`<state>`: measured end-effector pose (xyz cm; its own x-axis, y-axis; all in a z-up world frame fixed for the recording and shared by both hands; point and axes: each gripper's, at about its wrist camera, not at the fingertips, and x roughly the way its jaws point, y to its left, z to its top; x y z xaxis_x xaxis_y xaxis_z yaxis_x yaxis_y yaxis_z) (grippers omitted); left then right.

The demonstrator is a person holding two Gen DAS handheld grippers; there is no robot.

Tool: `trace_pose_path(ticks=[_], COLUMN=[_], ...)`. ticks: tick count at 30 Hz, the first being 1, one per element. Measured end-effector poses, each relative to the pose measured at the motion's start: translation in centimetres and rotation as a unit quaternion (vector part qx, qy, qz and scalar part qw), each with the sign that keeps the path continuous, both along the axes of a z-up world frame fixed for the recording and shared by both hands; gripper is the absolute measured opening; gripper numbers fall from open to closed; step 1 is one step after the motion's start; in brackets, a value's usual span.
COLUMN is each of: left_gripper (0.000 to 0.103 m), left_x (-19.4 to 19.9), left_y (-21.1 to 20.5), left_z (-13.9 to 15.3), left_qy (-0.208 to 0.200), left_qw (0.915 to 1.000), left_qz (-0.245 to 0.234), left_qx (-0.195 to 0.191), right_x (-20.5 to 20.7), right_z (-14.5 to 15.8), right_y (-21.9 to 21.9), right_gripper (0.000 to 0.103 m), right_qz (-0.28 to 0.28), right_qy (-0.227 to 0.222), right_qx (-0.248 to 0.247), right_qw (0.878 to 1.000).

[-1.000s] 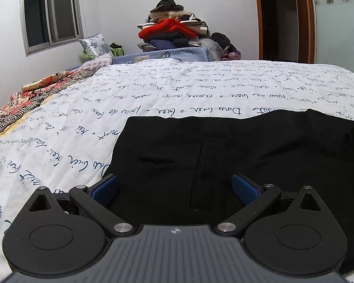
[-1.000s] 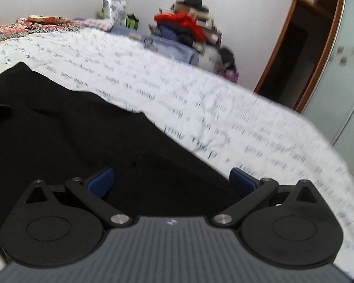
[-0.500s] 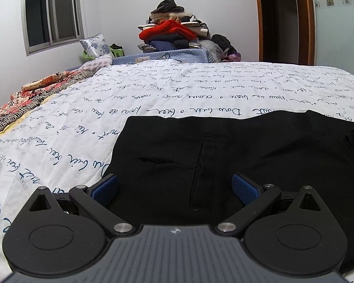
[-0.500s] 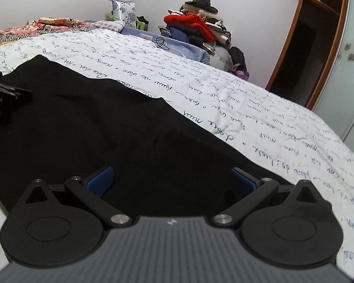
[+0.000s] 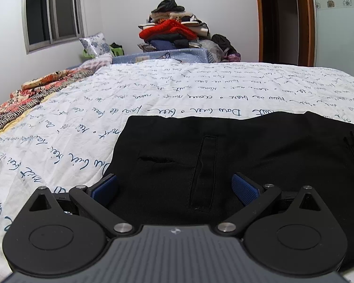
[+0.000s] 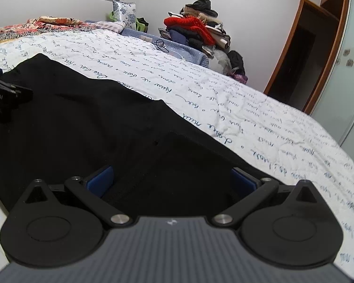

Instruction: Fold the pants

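Both grippers sat low at the pants' (image 5: pixel 259 155) near edge, each with its jaws spread wide and nothing between the blue pads. From the left gripper (image 5: pixel 174 187), black cloth filled the view from 10 to 3 o'clock, lying flat on the white lettered bedspread (image 5: pixel 153 99), with a welt pocket (image 5: pixel 204 169) straight ahead at 12. The right gripper (image 6: pixel 172 180) faced the same cloth, its far edge running from 10 down to 3 o'clock; the left tool's black body showed at 9.

The step looked like taking hold of the near edge before the first fold. To do it well, I judged each gripper should slide a pad under the hem, catch every layer, close at matching points, then lift evenly so the cloth would not skew or drag the bedspread.
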<state>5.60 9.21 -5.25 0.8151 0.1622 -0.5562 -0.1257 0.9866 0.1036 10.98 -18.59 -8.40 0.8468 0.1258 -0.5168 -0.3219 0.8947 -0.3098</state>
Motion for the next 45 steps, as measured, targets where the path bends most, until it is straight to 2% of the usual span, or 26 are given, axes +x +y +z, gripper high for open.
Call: trace_pose_path(ticks=[4, 8, 12, 15, 17, 20, 21, 22, 27, 29, 33, 37, 39, 41, 42, 44, 45], left_gripper=[0.103, 0.103, 0.103, 0.103, 0.103, 0.103, 0.103, 0.103, 0.103, 0.103, 0.103, 0.103, 0.103, 0.102, 0.102, 0.102, 0.102], left_x=[-1.7, -3.5, -5.0, -5.4, -5.1, -4.6, -4.5, -4.6, -4.4, -4.2, -3.4, -2.4, -2.1, -1.9, -1.9, -1.8, -1.7], left_y=[1.8, 5.6, 9.5, 10.3, 10.7, 11.3, 11.5, 11.4, 11.3, 10.9, 9.7, 9.3, 9.5, 9.7, 9.8, 9.9, 10.0], left_z=[1.6, 3.1, 4.2, 4.4, 3.9, 2.7, 2.4, 2.2, 2.5, 2.9, 3.2, 2.7, 2.5, 2.6, 2.5, 2.5, 2.4], left_qy=[0.013, 0.052, 0.073, 0.077, 0.085, 0.100, 0.101, 0.100, 0.095, 0.092, 0.105, 0.118, 0.126, 0.133, 0.134, 0.139, 0.142], left_qw=[0.9997, 0.9963, 0.9906, 0.9855, 0.9739, 0.9472, 0.9406, 0.9374, 0.9268, 0.9277, 0.9371, 0.9344, 0.9298, 0.9271, 0.9263, 0.9248, 0.9239], left_qz=[0.016, 0.065, 0.077, 0.053, 0.041, 0.032, 0.040, 0.048, 0.065, 0.060, 0.063, 0.079, 0.087, 0.108, 0.114, 0.115, 0.112], left_qx=[-0.009, -0.022, -0.086, -0.142, -0.206, -0.303, -0.322, -0.330, -0.357, -0.357, -0.327, -0.327, -0.335, -0.333, -0.333, -0.335, -0.337], right_x=[-1.0, -3.1, -5.6, -7.6, -8.7, -9.8, -10.0, -10.1, -10.3, -10.6, -10.6, -10.6, -10.4, -10.1, -9.9, -9.7, -9.3], right_z=[0.4, 1.5, 2.6, 3.1, 3.1, 2.5, 2.2, 1.9, 0.5, 0.4, 0.0, -0.7, -1.0, -1.4, -1.5, -1.5, -1.3], right_y=[1.1, 3.3, 6.5, 9.3, 11.2, 13.4, 13.9, 14.5, 16.4, 16.8, 17.9, 19.4, 20.2, 21.0, 21.4, 21.9, 21.9], right_gripper=[0.103, 0.103, 0.101, 0.096, 0.093, 0.091, 0.090, 0.087, 0.085, 0.084, 0.080, 0.069, 0.061, 0.044, 0.041, 0.025, 0.021], right_qz=[0.005, 0.061, 0.131, 0.190, 0.225, 0.258, 0.264, 0.270, 0.278, 0.280, 0.288, 0.304, 0.313, 0.323, 0.325, 0.320, 0.317], right_qy=[-0.030, -0.062, -0.097, -0.119, -0.122, -0.126, -0.129, -0.132, -0.136, -0.140, -0.150, -0.174, -0.183, -0.180, -0.178, -0.186, -0.185], right_qx=[-0.034, -0.046, -0.054, -0.063, -0.077, -0.103, -0.116, -0.132, -0.185, -0.193, -0.207, -0.228, -0.236, -0.240, -0.240, -0.239, -0.231], right_qw=[0.999, 0.995, 0.985, 0.973, 0.964, 0.952, 0.949, 0.945, 0.933, 0.930, 0.923, 0.908, 0.902, 0.897, 0.897, 0.898, 0.901])
